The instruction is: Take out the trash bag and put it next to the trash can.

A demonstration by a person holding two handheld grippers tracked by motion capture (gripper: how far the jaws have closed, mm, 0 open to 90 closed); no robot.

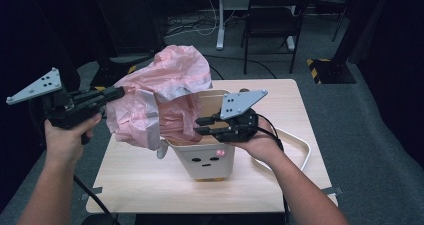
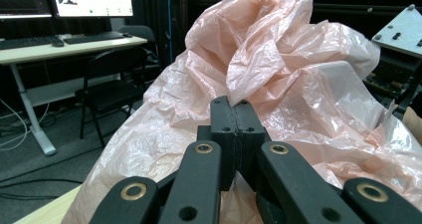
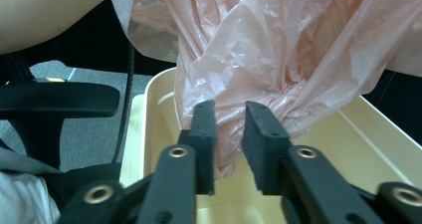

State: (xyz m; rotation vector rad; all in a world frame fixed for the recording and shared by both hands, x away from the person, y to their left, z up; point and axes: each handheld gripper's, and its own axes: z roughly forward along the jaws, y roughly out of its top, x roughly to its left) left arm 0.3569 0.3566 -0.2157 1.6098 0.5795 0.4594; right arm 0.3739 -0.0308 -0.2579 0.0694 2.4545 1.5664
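A crumpled pink plastic bag [image 1: 160, 95] hangs partly inside a cream bin [image 1: 205, 160] that has a small face drawn on its front. My left gripper [image 1: 117, 92] is held up at the bag's left edge. In the left gripper view its jaws [image 2: 237, 129] are pressed together on the pink film [image 2: 278, 69]. My right gripper [image 1: 200, 125] hovers over the bin's right rim and points left at the bag. In the right gripper view it [image 3: 230, 134] is open, and the bag's lower bunch [image 3: 278, 45] hangs just beyond the jaws, above the bin's inner wall [image 3: 149, 114].
The bin stands mid-front on a light wooden table [image 1: 140, 180]. A white loop [image 1: 300, 150] lies on the table at the right. A black chair [image 1: 275, 15] stands on the floor beyond the table. A desk with monitors [image 2: 74, 40] is off to one side.
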